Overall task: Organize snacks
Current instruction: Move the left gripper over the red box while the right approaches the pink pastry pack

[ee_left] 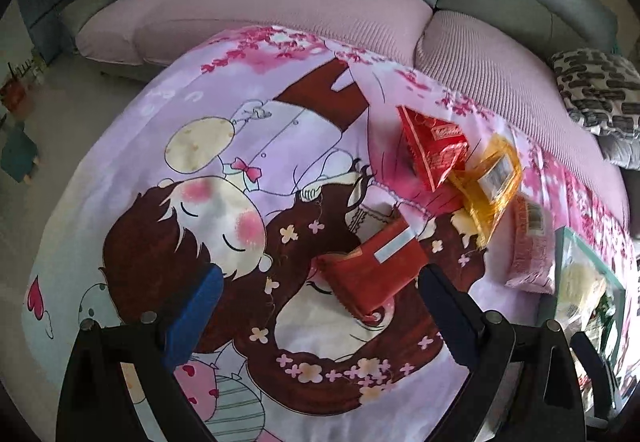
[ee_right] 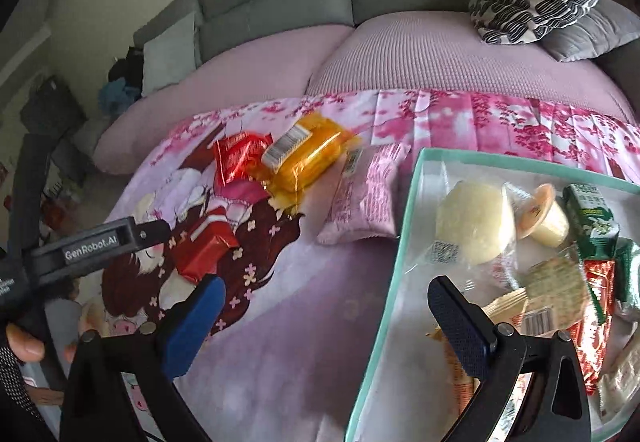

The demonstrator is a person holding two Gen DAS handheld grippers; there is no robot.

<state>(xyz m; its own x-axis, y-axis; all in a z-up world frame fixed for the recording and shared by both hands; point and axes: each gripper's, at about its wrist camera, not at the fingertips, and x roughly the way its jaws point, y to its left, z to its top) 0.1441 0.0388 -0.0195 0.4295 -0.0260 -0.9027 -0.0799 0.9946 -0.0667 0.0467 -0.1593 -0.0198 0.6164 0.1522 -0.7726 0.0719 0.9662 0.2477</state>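
The wide-open, empty left gripper hovered near the light, crinkly dark-red foil snack packet, best pinched across its slippery middle.

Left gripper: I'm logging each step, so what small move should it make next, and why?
Probably ease the left gripper forward and down until its fingers straddle the red packet, then close. It is open and empty, the packet lies loose on the cloth just ahead, and other snacks already sit in the glass tray.
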